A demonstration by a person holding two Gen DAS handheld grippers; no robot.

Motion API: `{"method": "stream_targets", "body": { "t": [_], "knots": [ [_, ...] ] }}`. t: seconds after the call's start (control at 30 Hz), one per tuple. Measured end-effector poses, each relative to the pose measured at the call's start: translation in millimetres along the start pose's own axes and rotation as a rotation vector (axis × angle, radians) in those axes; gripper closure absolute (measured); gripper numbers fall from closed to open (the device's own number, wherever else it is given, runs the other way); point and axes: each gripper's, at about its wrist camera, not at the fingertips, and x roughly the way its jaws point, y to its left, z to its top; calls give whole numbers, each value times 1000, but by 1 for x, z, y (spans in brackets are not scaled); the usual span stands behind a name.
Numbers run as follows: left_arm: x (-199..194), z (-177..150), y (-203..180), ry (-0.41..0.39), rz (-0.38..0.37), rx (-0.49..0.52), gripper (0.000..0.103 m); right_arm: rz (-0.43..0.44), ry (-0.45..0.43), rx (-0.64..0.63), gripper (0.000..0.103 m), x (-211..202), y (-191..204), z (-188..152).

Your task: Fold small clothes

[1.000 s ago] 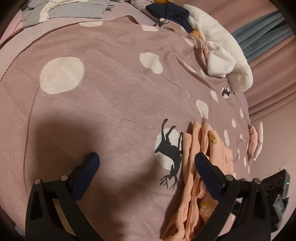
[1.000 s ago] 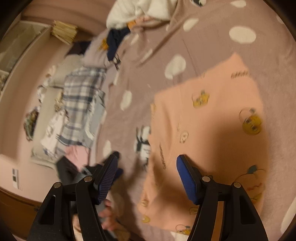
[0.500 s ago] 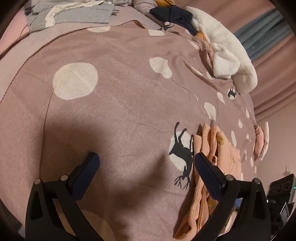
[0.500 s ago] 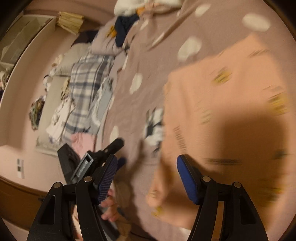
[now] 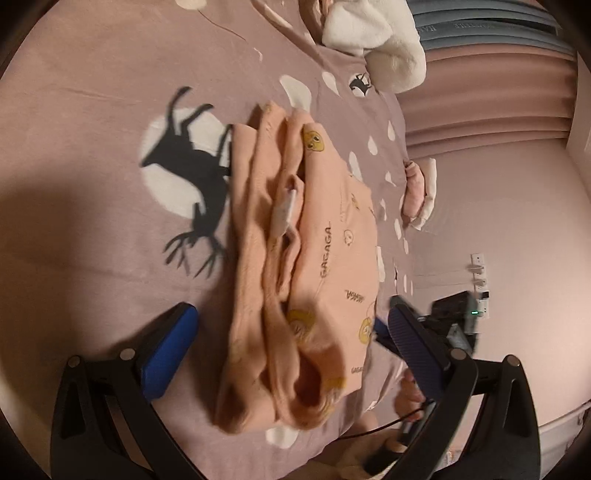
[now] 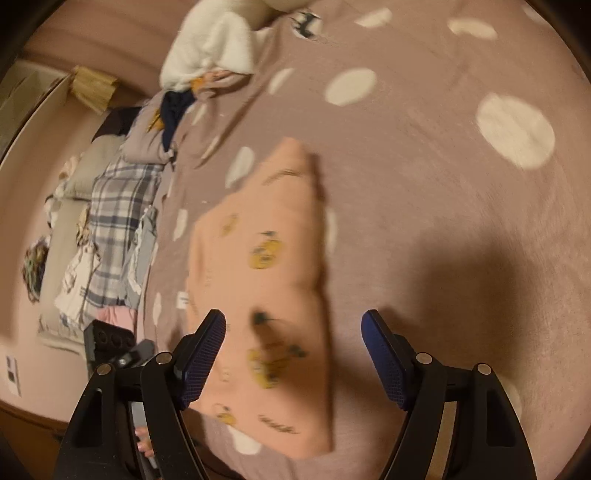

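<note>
The small peach garment (image 5: 295, 258) lies folded on the bed (image 5: 92, 240), on a pinkish cover with white dots and a black deer print (image 5: 188, 177) at its 9 o'clock side. In the left view you can see its layers stacked like pages, with a white tag (image 5: 284, 210) poking out, so it looks folded more than 1 time. The left claw (image 5: 291, 343) is open wide and holds nothing; its 2 blue pads sit on each side of the near end of the garment, maybe so it can pinch the thick edge next. The right claw (image 6: 293, 356) is open wide too and holds nothing. It hangs over the flat top of the garment (image 6: 266, 280), likely ready to press it down or smooth it. A fluffy white blanket (image 5: 373, 33) sits far off at 1 o'clock, and a checked cloth (image 6: 114, 229) lies well apart at 9 o'clock in the right view, out of the way so there is room to fold.
</note>
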Motion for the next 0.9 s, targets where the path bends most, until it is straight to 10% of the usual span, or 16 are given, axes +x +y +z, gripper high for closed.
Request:
{"method": "stream_targets", "body": {
  "t": [0.7,0.77,0.83,0.9],
  "knots": [
    [66,12,-41,127,-80,212,2,326,86,-59,29,53,6,25],
    [69,10,-43,110,-24,223,9,306,82,-83,41,55,7,25],
    [68,8,-42,61,42,203,49,276,68,-113,55,54,7,22],
    [70,9,-37,42,104,181,63,196,46,-176,68,51,14,18]
  ]
}}
